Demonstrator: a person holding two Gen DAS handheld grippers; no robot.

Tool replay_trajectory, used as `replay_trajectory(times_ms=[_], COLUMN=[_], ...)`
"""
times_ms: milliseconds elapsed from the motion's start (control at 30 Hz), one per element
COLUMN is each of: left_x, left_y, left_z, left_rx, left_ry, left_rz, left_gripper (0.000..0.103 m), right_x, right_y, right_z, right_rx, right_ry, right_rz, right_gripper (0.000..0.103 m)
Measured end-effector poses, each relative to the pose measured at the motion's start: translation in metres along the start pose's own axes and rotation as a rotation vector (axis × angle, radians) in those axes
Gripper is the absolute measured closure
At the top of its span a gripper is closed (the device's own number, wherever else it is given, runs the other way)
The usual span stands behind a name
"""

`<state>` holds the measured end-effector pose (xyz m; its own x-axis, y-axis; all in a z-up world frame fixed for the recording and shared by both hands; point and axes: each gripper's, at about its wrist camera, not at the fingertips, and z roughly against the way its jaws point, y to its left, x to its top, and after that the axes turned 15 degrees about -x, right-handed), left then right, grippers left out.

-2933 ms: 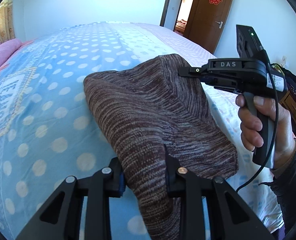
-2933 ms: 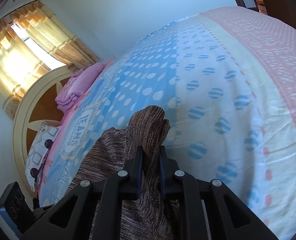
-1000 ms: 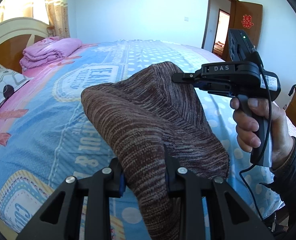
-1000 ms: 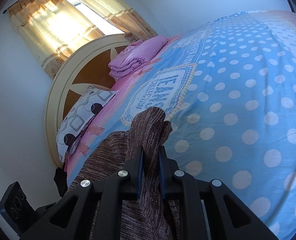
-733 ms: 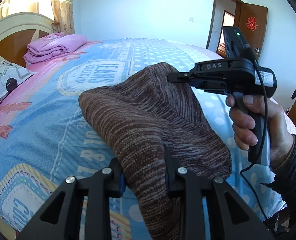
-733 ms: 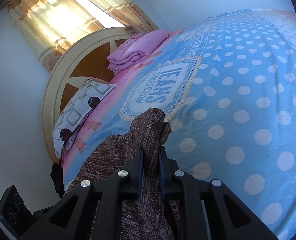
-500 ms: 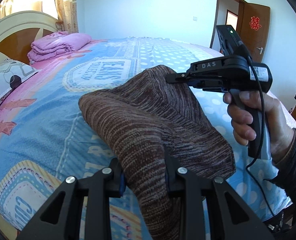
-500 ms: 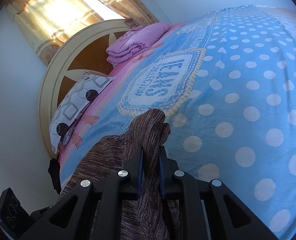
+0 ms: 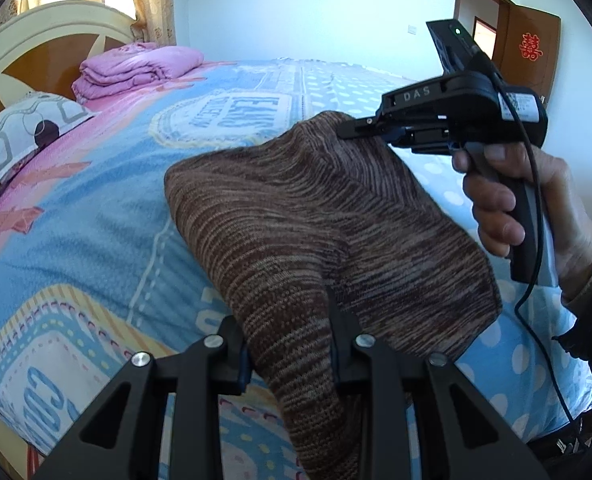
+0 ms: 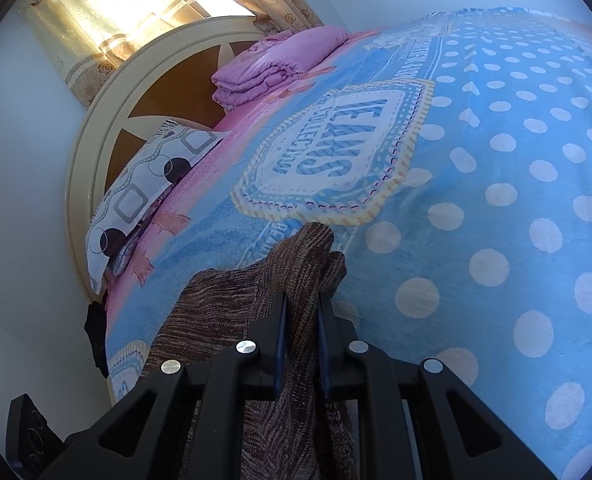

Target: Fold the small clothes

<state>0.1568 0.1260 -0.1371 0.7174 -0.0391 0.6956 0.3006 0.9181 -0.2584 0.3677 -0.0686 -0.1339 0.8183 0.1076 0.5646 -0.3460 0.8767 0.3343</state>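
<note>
A brown striped knit garment [image 9: 320,232] hangs stretched in the air above the bed, held at two corners. My left gripper [image 9: 289,334] is shut on its near corner at the bottom of the left wrist view. My right gripper [image 9: 346,130], held by a hand [image 9: 512,200], is shut on the far corner at the upper right of that view. In the right wrist view the same brown garment [image 10: 296,276] is bunched between the right gripper's [image 10: 300,312] blue pads and trails off to the lower left.
The bed has a blue blanket [image 10: 476,208] with white dots and a printed badge. A folded pink quilt [image 9: 135,66] and a patterned pillow [image 9: 19,128] lie by the cream headboard [image 10: 107,120]. A curtained window is behind it; a brown door [image 9: 530,52] stands at the far right.
Both grippers have carried the garment toward the head of the bed and a little lower. The pillow and pink quilt now show closer. Both grips are unchanged.
</note>
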Motion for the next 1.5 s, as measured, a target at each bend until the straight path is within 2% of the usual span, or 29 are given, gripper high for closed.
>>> replay_trajectory(times_ms=[200,467,533,667,800,867,933,967,1000,1100,1200,1267,1300,1333,1367,1400,1500], left_x=[-0.007,-0.014,-0.016,-0.02,-0.017,-0.013,-0.009,-0.006,-0.003,0.003,0.009,0.01,0.01,0.01,0.011,0.012,0.014], left_y=[0.003,0.001,-0.001,-0.002,-0.005,-0.009,-0.012,-0.014,-0.014,-0.009,0.009,0.018,0.023,0.025,0.025,0.025,0.017], left_z=[-0.005,-0.009,-0.008,-0.006,0.002,0.015,0.027,0.033,0.04,0.036,0.015,0.005,0.003,0.002,0.002,0.002,0.005], left_rx=[0.005,0.013,0.021,0.042,0.071,0.079,0.095,0.11,0.133,0.186,0.294,0.319,0.318,0.318,0.322,0.325,0.334], left_ry=[0.01,-0.007,-0.016,-0.032,-0.025,-0.047,-0.092,-0.119,-0.154,-0.173,-0.151,-0.128,-0.127,-0.127,-0.127,-0.127,-0.122], left_rz=[0.013,0.01,0.002,0.009,0.01,-0.007,-0.03,-0.04,-0.043,-0.05,-0.04,-0.02,-0.002,0.008,0.014,0.012,-0.017], left_gripper=[0.073,0.071,0.069,0.055,0.046,0.045,0.035,0.024,0.019,0.018,0.018,0.017,0.017,0.016,0.015,0.015,0.014], right_x=[0.002,-0.008,-0.01,-0.011,-0.017,-0.026,-0.041,-0.048,-0.058,-0.095,-0.122,-0.137,-0.144,-0.148,-0.15,-0.153,-0.153], right_y=[0.0,-0.019,-0.023,-0.028,-0.029,-0.032,-0.038,-0.041,-0.043,-0.045,-0.034,-0.021,-0.013,-0.01,-0.008,-0.009,-0.017], right_z=[-0.01,-0.027,-0.032,-0.037,-0.018,0.003,0.032,0.043,0.056,0.088,0.095,0.094,0.09,0.085,0.081,0.079,0.099], right_rx=[-0.02,-0.034,-0.031,-0.02,-0.039,-0.041,-0.032,-0.028,-0.017,0.011,0.041,0.051,0.03,-0.01,-0.053,-0.081,-0.059], right_ry=[0.019,0.054,0.065,0.091,0.083,0.058,0.026,0.018,0.005,-0.004,0.018,0.025,0.026,0.033,0.04,0.048,0.0], right_rz=[0.006,-0.039,-0.05,-0.067,-0.06,-0.04,-0.031,-0.028,-0.027,-0.025,0.004,0.044,0.082,0.105,0.121,0.123,0.093], right_gripper=[0.089,0.089,0.089,0.088,0.068,0.065,0.058,0.056,0.052,0.05,0.05,0.05,0.053,0.086,0.101,0.1,0.1])
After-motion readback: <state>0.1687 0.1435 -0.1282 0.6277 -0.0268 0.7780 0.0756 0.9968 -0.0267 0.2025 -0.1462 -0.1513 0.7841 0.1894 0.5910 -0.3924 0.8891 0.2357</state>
